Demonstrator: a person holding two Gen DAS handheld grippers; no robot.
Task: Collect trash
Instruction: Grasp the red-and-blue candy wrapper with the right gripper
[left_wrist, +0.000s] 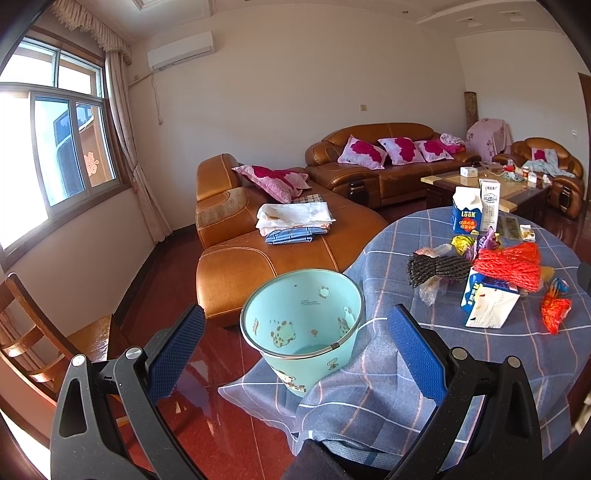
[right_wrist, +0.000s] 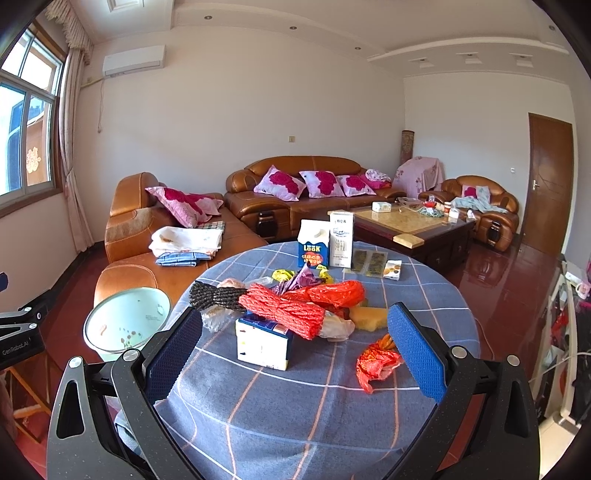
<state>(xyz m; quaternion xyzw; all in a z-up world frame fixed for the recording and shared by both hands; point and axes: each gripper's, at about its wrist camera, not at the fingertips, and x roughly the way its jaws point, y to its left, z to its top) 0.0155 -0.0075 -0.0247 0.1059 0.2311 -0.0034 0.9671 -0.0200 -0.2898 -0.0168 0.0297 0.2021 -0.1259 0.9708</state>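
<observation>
A pale green bin with cartoon prints stands on the floor against the round table's hanging cloth; it also shows at the left in the right wrist view. My left gripper is open just above and in front of the bin. My right gripper is open over the table, its fingers either side of a blue-and-white carton. A crumpled red wrapper lies close to the right finger. Red rope, black rope, a red bag and wrappers pile behind.
Two upright milk cartons stand at the table's far edge. A wooden chair is at the left. Brown leather sofas and a coffee table fill the room beyond. Shelving lines the right.
</observation>
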